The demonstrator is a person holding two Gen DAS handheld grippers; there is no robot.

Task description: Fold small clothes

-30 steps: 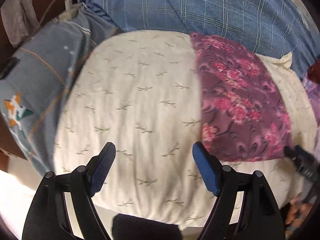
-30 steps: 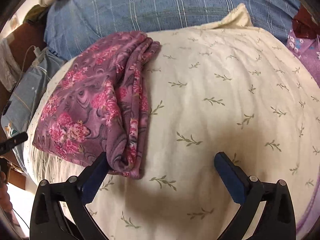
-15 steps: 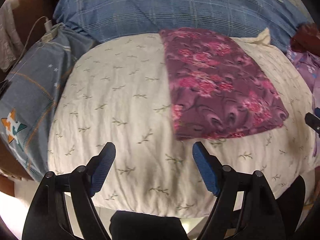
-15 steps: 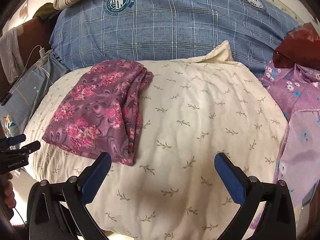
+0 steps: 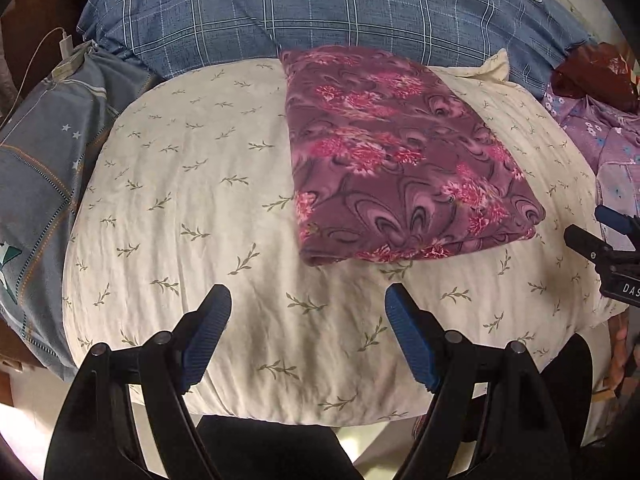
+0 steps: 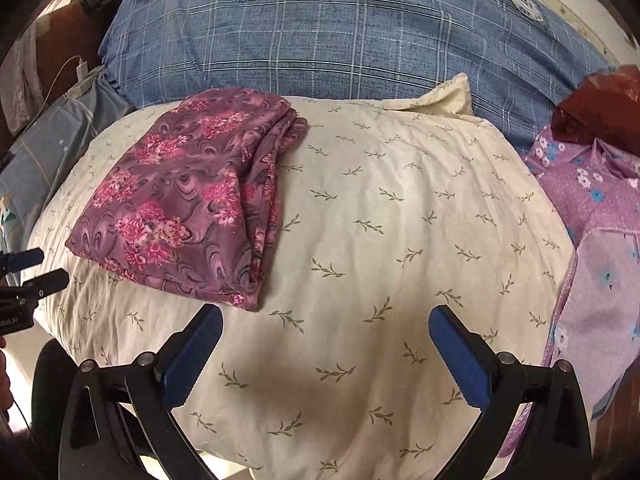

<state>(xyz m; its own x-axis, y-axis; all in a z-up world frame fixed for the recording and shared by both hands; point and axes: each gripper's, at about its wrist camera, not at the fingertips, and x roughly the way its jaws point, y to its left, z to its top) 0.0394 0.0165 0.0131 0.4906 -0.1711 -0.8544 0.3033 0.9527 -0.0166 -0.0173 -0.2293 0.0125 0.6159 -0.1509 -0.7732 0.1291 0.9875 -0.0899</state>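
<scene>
Grippers first, nearest the lenses. Left gripper hangs with its blue pads spread wide, nothing between them, over the near edge of the cream pillow. Right gripper likewise: jaws wide apart, empty, above bare pillow cover. Neither touches cloth.

Cream pillow, printed with small olive sprigs, serves as the work surface. Its cover shows soft wrinkles and no other garment on it.

Folded maroon floral garment lies on the pillow, toward the person's left half in the right wrist view, just beyond the left pad of the right gripper. It reads as a compact rectangle of several layers, with stacked fold edges along its right side and a rounded fold at the near corner. From the left wrist view the same garment sits right of centre, far edge reaching toward the blue plaid bedding.

Judgement: this piece looks finished and released; the step in hand is the gap between garments.

To the right, beside the pillow, a lilac flowered cloth lies loose and rumpled, with a dark red cloth behind it. Likely next candidate is the lilac piece: the right gripper is nearer it and would need to pinch an edge, then drag it onto open pillow. The folded stack may need shifting aside first.

Far left: a grey-blue starred fabric with a white charger cable.
</scene>
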